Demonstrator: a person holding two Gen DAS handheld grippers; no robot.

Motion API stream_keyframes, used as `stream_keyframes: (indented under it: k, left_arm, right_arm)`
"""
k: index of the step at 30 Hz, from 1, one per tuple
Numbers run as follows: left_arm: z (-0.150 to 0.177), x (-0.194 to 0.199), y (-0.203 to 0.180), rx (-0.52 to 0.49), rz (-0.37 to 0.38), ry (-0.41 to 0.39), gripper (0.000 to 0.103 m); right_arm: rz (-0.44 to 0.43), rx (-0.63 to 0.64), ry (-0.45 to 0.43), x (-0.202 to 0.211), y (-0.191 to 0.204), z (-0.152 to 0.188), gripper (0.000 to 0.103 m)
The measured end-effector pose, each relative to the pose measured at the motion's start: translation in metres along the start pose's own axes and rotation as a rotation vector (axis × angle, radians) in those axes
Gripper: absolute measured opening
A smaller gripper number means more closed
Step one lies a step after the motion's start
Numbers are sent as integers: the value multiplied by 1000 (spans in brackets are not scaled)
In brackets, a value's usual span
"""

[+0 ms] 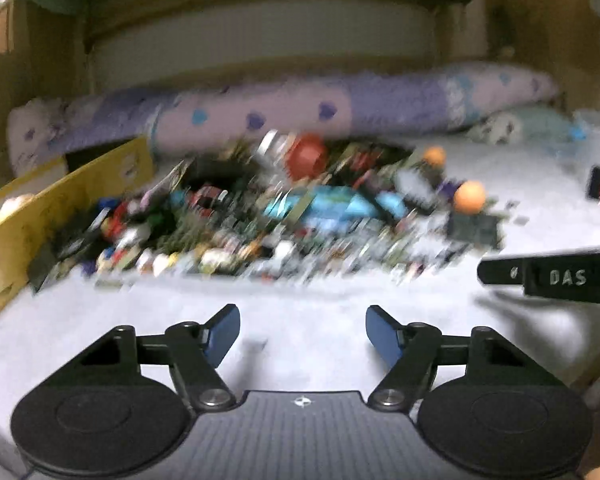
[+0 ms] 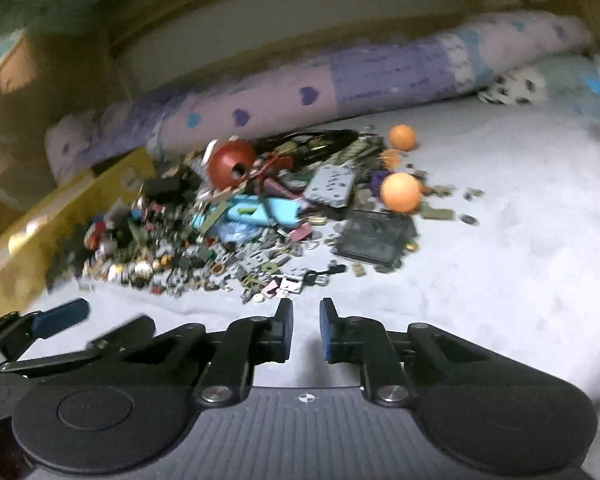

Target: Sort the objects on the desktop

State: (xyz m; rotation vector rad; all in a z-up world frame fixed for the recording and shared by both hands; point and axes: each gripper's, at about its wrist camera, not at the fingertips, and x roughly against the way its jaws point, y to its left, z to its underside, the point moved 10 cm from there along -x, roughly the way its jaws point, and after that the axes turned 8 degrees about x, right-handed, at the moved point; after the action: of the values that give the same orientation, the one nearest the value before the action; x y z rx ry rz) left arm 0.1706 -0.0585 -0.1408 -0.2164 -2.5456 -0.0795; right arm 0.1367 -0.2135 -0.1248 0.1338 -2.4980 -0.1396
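Note:
A blurred heap of small mixed parts point(image 1: 260, 216) lies on a pale sheet point(image 1: 320, 292). In the right wrist view the heap point(image 2: 220, 248) holds a red ball with a hole point(image 2: 232, 164), cyan plastic pieces point(image 2: 260, 212), a grey plate point(image 2: 332, 184), a dark square case point(image 2: 374, 236) and two orange balls point(image 2: 400, 192) point(image 2: 402, 137). My left gripper point(image 1: 302, 314) hangs open over bare sheet, short of the heap, with nothing between its pads. My right gripper point(image 2: 306, 304) hovers at the heap's near edge, its jaws a narrow gap apart and empty.
A yellow cardboard box point(image 1: 60, 200) borders the heap on the left. A long purple and pink pillow point(image 2: 340, 76) lies behind it. The right gripper's black finger point(image 1: 540, 276) reaches in from the right of the left wrist view. Bare sheet point(image 2: 520, 240) spreads to the right.

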Motion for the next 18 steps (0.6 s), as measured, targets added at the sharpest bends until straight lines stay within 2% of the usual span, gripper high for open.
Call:
stream_keyframes:
  k: [4, 6, 9, 13, 15, 18]
  left_arm:
    - [0, -4, 8, -74, -55, -48, 72]
    - [5, -11, 14, -60, -64, -9, 72]
    - [9, -20, 20, -24, -62, 33, 73]
    - [16, -35, 33, 64, -62, 76, 87]
    - [17, -36, 36, 97, -44, 80, 89]
    - [19, -35, 36, 87, -47, 60, 90]
  right_arm:
    - [-88, 109, 29, -12, 30, 9, 15]
    - [-131, 118, 60, -13, 46, 17, 17]
    - [-145, 145, 61, -13, 60, 19, 20]
    - [-153, 140, 69, -15, 61, 21, 23]
    - [-147, 129, 72, -15, 57, 22, 23]
    - [-140, 119, 66, -16, 54, 21, 23]
